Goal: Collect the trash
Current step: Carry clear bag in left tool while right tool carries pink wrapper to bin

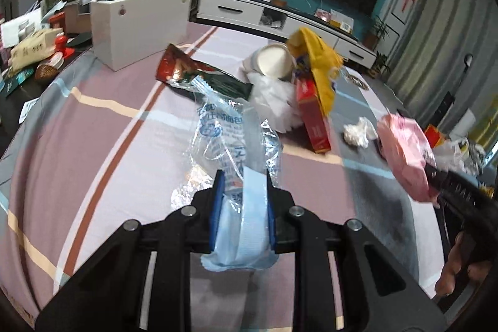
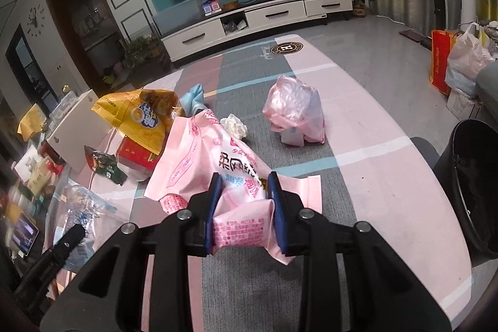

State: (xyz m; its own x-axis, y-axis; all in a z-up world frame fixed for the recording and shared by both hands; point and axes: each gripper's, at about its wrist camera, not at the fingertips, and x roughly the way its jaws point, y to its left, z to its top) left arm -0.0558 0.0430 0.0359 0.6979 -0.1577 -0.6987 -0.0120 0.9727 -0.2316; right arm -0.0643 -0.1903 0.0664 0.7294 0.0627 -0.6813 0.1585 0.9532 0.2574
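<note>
My left gripper [image 1: 242,185] is shut on a crumpled clear and blue plastic wrapper [image 1: 224,126], which hangs just above the striped tablecloth [image 1: 93,151]. My right gripper [image 2: 244,185] is shut on a pink snack packet [image 2: 218,151], its pads pressing the packet's near end. That packet [image 1: 404,151] shows at the right of the left wrist view. More trash lies ahead: a yellow snack bag [image 2: 140,114], a red box [image 1: 314,117], a dark green and red wrapper [image 1: 199,73], a crumpled white tissue [image 2: 235,125] and a knotted pink plastic bag [image 2: 295,111].
A black bin [image 2: 473,185] stands at the table's right edge. A white box [image 1: 140,27] sits at the far left, with clutter beyond it. A white cup [image 1: 274,61] lies tipped beside the yellow bag. A hand [image 1: 460,266] shows at the lower right.
</note>
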